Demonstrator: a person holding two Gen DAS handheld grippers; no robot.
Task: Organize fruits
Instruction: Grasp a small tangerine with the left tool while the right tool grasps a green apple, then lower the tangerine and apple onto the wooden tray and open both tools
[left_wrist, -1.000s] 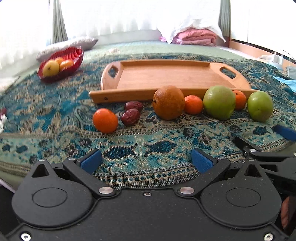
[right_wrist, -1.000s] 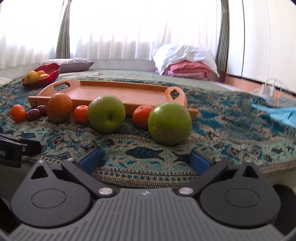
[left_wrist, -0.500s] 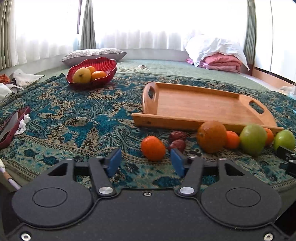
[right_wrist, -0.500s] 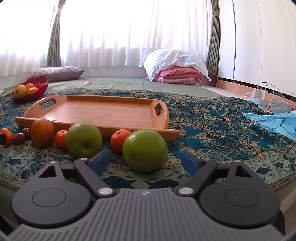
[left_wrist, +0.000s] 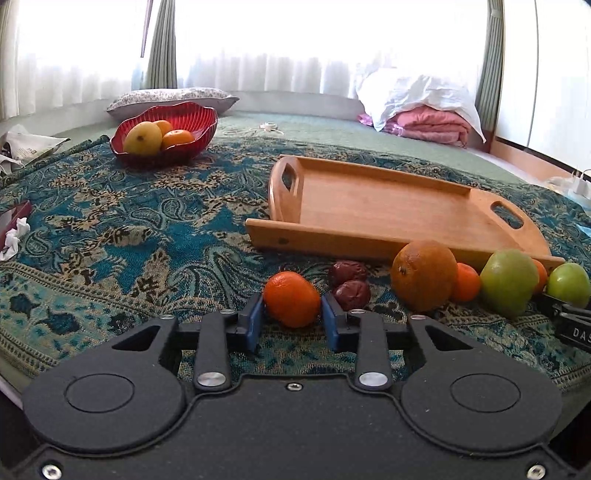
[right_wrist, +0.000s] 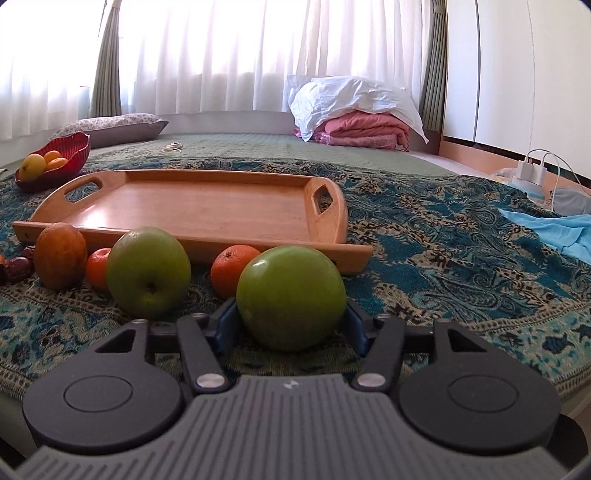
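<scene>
I've got my left gripper (left_wrist: 291, 319) low over the patterned bedspread (left_wrist: 147, 236), and its jaws are closing around a small tangerine (left_wrist: 291, 298) at the left end of the fruit row. The blue pads (left_wrist: 255, 321) sit right at the tangerine's sides; whether they press yet I can't quite tell, a sliver of gap seems to remain on the right.

Just beyond it, two dark red dates (left_wrist: 351, 284) lie touching each other. To their right, a big orange (left_wrist: 424, 275), another tangerine (left_wrist: 466, 282) tucked behind it, then a green apple (left_wrist: 509, 282).

On my right side, the right gripper (right_wrist: 291, 325) is closing too, with the second green apple (right_wrist: 291, 297) between its jaws, at the right end of the row. That apple fills the gap almost fully and hides the pad faces, so I can't say if they're gripping. It sits on the cloth.

Behind this apple a tangerine (right_wrist: 232, 267) peeks out, close against the near rail of the wooden tray (right_wrist: 207, 206). The tray lies flat just beyond the whole row.

Far left, a red bowl (right_wrist: 74, 155) holds a yellow fruit (right_wrist: 33, 166) and some small orange ones. Far right, a light blue cloth (right_wrist: 554, 232) lies on the bedspread.
</scene>
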